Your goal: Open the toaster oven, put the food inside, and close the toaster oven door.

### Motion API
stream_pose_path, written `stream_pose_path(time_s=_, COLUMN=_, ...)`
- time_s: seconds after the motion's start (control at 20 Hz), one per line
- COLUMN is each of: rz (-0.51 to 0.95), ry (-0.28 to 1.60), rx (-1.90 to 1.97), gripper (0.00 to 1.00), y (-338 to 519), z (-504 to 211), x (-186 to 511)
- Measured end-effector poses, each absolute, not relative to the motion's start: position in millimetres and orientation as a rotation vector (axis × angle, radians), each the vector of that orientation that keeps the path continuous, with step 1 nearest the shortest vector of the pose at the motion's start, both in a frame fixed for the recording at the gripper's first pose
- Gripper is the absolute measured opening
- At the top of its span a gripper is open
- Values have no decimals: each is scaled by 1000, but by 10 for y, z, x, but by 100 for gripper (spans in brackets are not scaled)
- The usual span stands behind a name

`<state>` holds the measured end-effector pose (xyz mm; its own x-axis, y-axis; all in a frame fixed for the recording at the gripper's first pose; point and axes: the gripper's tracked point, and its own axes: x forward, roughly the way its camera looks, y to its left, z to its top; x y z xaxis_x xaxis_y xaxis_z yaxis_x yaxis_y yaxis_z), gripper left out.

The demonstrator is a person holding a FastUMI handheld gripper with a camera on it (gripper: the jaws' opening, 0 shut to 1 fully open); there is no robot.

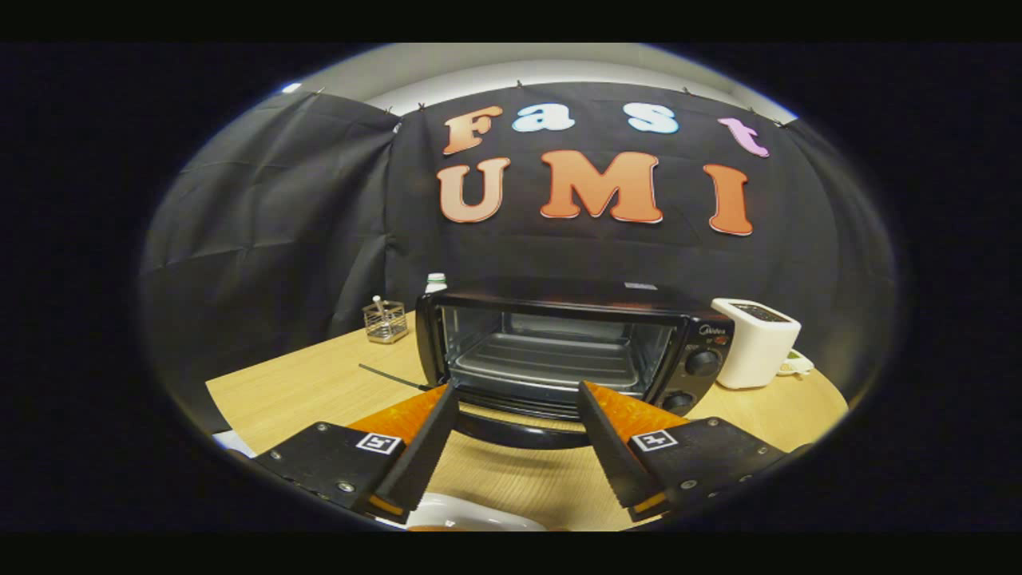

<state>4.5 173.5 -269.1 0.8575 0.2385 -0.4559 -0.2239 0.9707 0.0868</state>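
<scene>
Start nearest, at the very bottom of the picture: look for the food on the white plate, whose rim peeks out just beneath and between the fingers; cannot tell from here what lies on it. Keep the hand-held gripper as it is, fingers spread wide and clamping nothing, until the piece sits squarely between them. Then close gently from both sides and lift straight off the plate, clear of the pale wooden table. Judge the step in hand as fetching the food, since the toaster oven at the centre of the picture appears already opened, with its door dropped forward just beyond the fingertips. Carry level and high enough to pass over that lowered door, and aim for the middle of the metal tray inside. Stay off the knobs at centre right. Hold the pose low, near level, pointed straight at the cavity, fingertips flanking its mouth. Ignore the white toaster further right, and the wire basket and bottle at left behind.
</scene>
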Motion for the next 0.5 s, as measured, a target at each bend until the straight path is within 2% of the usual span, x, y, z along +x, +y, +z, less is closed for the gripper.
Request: stream_pose_path(time_s=0.5, rz=304, ry=737, rx=208, gripper=89, y=1777, z=-3251, x=-445)
